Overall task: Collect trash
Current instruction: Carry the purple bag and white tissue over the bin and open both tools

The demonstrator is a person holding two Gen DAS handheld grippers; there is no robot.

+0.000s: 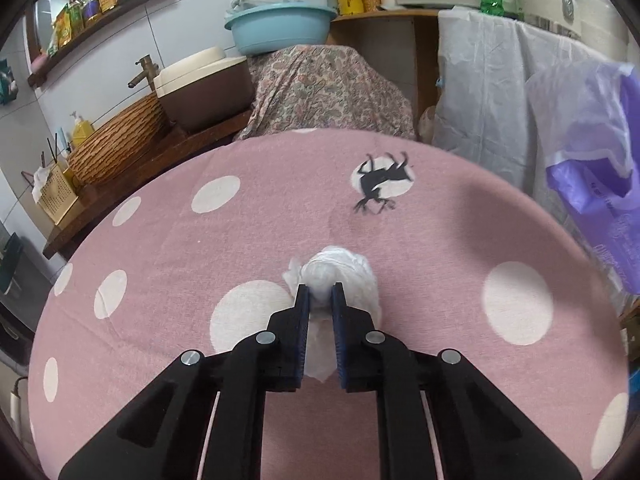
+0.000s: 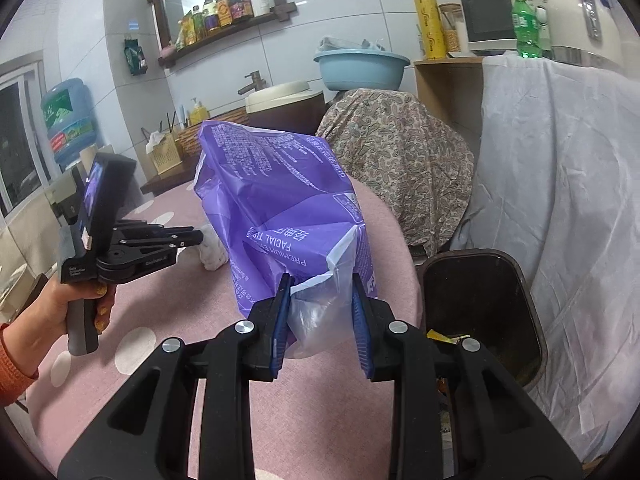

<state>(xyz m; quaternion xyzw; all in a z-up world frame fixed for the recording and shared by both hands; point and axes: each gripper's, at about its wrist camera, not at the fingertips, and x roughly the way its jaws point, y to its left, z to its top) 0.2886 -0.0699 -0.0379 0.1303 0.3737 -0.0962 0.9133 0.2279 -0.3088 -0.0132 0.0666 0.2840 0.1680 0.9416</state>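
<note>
Purple tissue bag (image 2: 280,208) clamped in right hand-held gripper (image 2: 320,316) near bin (image 2: 480,304), left hand-held gripper (image 1: 320,300) clamped on white tissue wad (image 1: 340,272) on surface (image 1: 440,232); neither binned yet.

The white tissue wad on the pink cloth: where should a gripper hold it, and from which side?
Take the tissue wad across its rounded middle, coming from the near side and angled down at the cloth. It is soft and lumpy with no handle, so a squeeze across the bulk probably holds best. The left gripper grips it this way.
</note>
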